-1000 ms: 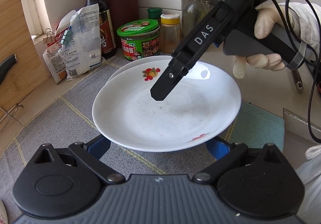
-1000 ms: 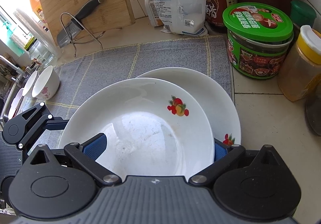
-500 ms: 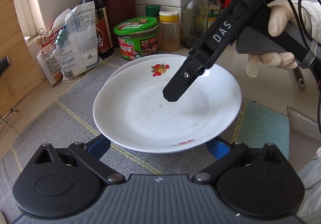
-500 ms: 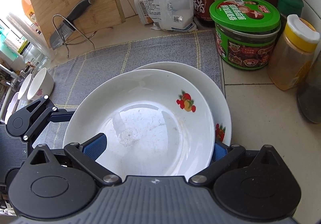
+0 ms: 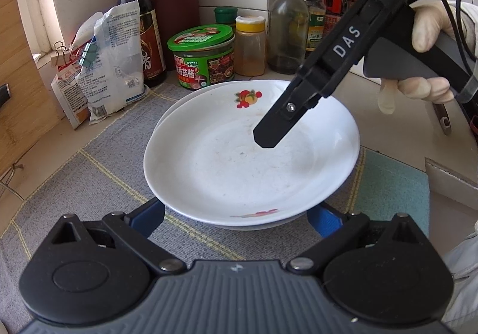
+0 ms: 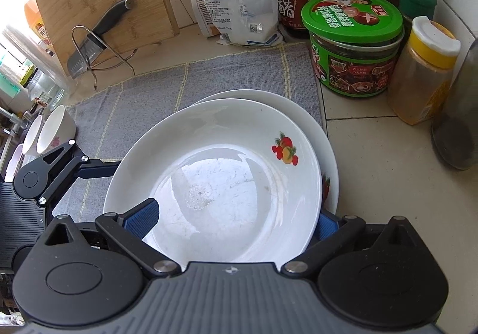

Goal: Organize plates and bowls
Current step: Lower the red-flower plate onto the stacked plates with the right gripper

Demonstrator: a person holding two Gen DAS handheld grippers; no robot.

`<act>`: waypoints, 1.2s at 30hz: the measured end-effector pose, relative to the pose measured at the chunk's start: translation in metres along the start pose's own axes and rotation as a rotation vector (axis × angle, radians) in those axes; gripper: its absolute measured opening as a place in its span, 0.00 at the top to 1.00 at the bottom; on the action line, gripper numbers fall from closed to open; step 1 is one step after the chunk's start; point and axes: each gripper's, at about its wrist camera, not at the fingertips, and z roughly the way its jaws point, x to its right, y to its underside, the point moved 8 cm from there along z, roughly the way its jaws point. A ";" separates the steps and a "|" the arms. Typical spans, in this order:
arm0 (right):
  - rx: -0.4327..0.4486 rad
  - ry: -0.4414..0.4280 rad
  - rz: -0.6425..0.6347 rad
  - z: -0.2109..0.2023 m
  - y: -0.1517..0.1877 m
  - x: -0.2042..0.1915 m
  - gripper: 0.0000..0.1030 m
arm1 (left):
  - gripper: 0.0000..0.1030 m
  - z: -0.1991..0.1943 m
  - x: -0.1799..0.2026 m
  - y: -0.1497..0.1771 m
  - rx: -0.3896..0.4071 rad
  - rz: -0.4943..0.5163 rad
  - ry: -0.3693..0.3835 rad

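A white plate with a fruit print (image 5: 248, 163) sits on top of a second matching plate (image 5: 176, 105) on the grey mat; both show in the right wrist view, the top plate (image 6: 215, 181) over the lower one (image 6: 310, 121). My left gripper (image 5: 236, 214) is open, its blue fingers under the near rim of the top plate. My right gripper (image 6: 236, 220) is open, one blue finger (image 6: 140, 219) inside the plate and the other outside its rim. The right gripper's finger (image 5: 277, 127) hangs over the plate in the left wrist view.
A green-lidded jar (image 6: 352, 44), a yellow-capped spice bottle (image 6: 424, 71), a soy bottle (image 5: 140, 26), a clipped bag (image 5: 110, 56) and glass bottles (image 5: 288, 29) stand behind the plates. A cutting board with a knife (image 6: 95, 38) leans at left. Small bowls (image 6: 55, 133) stand at the mat's left end.
The top plate has come down onto the lower plate and moved toward the jars. Both grippers moved with it and stay open around its rim.
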 end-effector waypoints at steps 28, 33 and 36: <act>-0.002 0.077 -0.003 -0.015 0.009 -0.006 0.00 | 0.02 0.002 0.009 -0.004 0.032 0.053 -0.006; -0.014 0.101 -0.008 -0.015 0.010 -0.006 0.00 | 0.02 0.001 0.008 -0.004 0.033 0.049 -0.008; -0.019 0.112 -0.010 -0.016 0.011 -0.006 0.00 | 0.02 0.001 0.009 -0.004 0.035 0.052 -0.009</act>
